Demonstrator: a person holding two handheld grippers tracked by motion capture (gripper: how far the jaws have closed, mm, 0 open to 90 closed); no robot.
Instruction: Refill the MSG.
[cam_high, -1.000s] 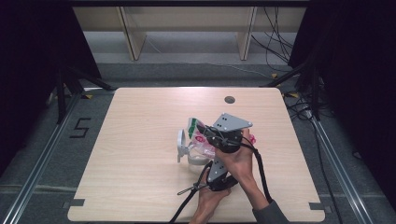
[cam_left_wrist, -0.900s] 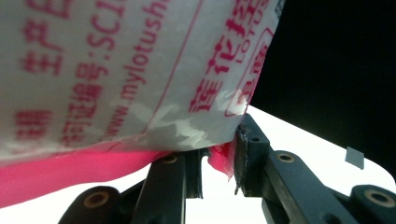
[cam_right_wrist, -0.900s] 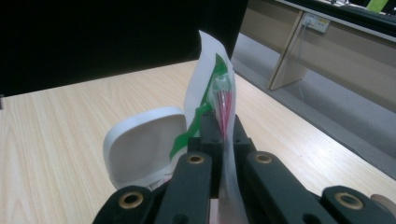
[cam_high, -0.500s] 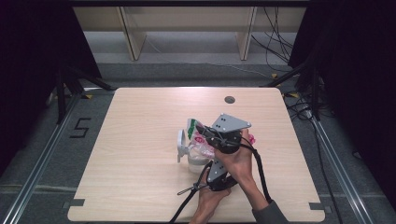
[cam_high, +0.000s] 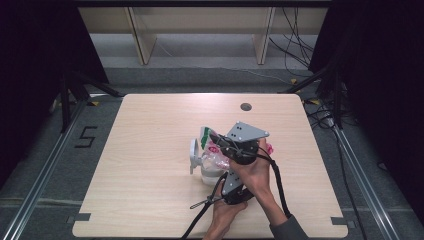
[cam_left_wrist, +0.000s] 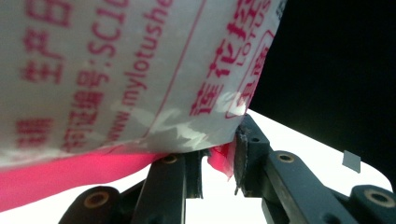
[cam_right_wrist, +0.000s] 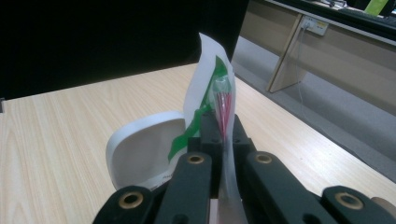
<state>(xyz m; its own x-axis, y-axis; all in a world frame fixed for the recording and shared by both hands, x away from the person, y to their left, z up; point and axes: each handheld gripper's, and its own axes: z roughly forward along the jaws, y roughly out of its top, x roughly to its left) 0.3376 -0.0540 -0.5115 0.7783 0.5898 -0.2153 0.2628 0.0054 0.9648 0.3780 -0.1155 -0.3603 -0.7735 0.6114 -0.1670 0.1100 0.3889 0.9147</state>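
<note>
A clear plastic bag (cam_high: 216, 152) with red and green print is held up over the middle of the table (cam_high: 150, 150). My right gripper (cam_high: 219, 140), the one with the grey plate, is shut on the bag's upper edge; in the right gripper view (cam_right_wrist: 223, 122) the thin plastic (cam_right_wrist: 210, 79) is pinched between the jaws. My left gripper (cam_high: 228, 175) sits just below, closer to the person. In the left gripper view (cam_left_wrist: 217, 163) its jaws stand a little apart, with the bag's pink bottom edge (cam_left_wrist: 220, 157) hanging in the gap and the printed bag (cam_left_wrist: 130, 70) above.
A white container (cam_high: 199, 160) with a raised lid stands on the table right beside the bag, and its white lid (cam_right_wrist: 140, 149) rises behind the right gripper's jaws. A dark round hole (cam_high: 245, 106) marks the table's far side. Cables trail off the near edge.
</note>
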